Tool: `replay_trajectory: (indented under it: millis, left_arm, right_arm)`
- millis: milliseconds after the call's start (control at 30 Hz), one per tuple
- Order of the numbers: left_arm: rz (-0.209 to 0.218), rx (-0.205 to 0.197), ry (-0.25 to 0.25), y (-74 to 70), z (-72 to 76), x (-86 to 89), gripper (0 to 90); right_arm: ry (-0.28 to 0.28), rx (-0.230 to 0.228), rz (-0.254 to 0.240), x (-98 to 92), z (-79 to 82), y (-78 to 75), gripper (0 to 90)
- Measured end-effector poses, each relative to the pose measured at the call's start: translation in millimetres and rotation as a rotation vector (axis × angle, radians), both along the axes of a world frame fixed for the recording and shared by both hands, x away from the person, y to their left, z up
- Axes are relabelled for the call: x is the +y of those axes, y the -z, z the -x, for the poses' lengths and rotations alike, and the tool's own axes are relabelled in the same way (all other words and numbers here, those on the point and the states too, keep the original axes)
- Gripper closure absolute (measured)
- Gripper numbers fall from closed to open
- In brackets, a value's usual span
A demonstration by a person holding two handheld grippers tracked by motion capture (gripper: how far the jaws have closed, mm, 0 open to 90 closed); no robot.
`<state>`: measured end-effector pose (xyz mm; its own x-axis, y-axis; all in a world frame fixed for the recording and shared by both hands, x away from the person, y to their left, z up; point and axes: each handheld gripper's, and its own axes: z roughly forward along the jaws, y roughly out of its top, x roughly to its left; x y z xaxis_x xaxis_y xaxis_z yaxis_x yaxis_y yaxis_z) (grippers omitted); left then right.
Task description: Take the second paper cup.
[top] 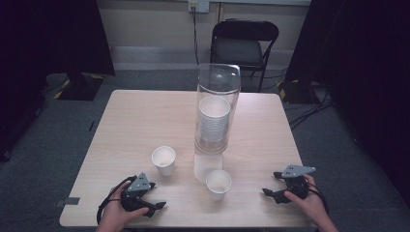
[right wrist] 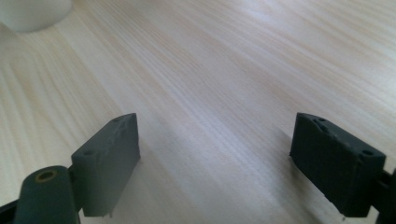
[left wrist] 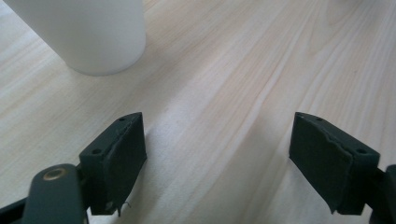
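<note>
Two loose white paper cups stand upright on the pale wooden tabletop [top: 140, 111]: one cup [top: 164, 160] toward the left, just ahead of the left hand-held gripper [top: 153, 195], and a second cup [top: 218, 183] nearer the middle, between the two hands. Behind them a tall clear cylinder [top: 218, 104] holds a nested stack of cups [top: 213, 120]. Both hands rest at the near edge. The left hand-held gripper has its jaws spread wide with nothing between them, and in the left gripper view the base of the left cup [left wrist: 88, 32] stands just ahead and to one side. The right hand-held gripper [top: 271, 184] is likewise released, with bare wood between its jaws. The cups are likely very light and thin-walled, so they may crumple or tip under a hard squeeze. A gentle pinch across the body below the rolled rim looks safest. The cylinder appears rigid, smooth and probably slippery, and tall enough to topple if nudged.
</note>
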<state>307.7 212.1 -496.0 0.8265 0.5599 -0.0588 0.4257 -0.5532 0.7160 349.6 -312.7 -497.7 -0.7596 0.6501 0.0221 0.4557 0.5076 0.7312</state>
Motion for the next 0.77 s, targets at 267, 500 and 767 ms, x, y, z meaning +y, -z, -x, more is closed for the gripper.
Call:
replay_trajectory:
  millis: [267,500,767]
  left_arm:
    - [0.013,-0.050,0.003,5.1,2.7,1.7,15.2]
    - [-0.001,-0.059,0.003,5.3,3.9,0.1,14.4]
    - [-0.002,-0.059,0.004,5.3,3.9,0.1,14.3]
  right_arm:
    - [0.010,-0.031,0.020,-1.2,1.1,1.9,14.0]
    - [0.035,-0.031,0.007,-7.8,1.8,1.5,14.9]
    - [0.482,-0.245,-0.172,-82.3,-4.5,-11.0,14.7]
